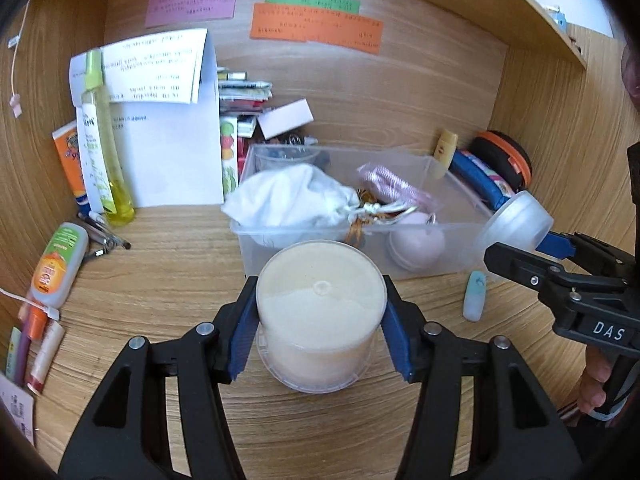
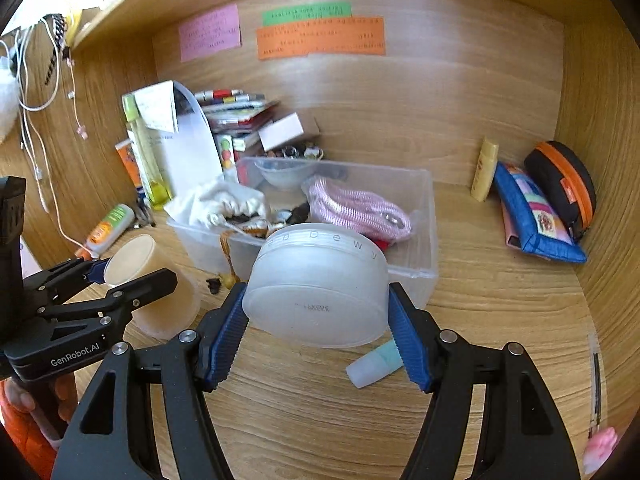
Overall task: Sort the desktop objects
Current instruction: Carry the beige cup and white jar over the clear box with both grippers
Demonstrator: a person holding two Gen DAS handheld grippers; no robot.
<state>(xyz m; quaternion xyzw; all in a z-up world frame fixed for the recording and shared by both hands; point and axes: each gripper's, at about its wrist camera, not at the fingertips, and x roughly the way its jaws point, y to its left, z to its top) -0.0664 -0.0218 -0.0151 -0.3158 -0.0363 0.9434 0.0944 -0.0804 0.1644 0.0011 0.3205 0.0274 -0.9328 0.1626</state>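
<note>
Gripping a cream-filled clear jar [image 1: 320, 312] between the blue pads of our left gripper [image 1: 320, 336], we pinch its frosted lid [image 2: 320, 288] in our right gripper [image 2: 320, 332], above the desk [image 2: 500, 320], clear bin [image 2: 420, 216] at twelve o'clock.

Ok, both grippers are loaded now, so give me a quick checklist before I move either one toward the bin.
1. Left gripper clamped on cream container: ok.
2. Right gripper clamped on frosted lid: ok.
3. Container lifted off the desk: cannot tell.
4. Free space in clear bin: not ok, white cloth bag and pink cord crowd it.
5. Small teal bottle lies below the lid: not ok, avoid.
</note>
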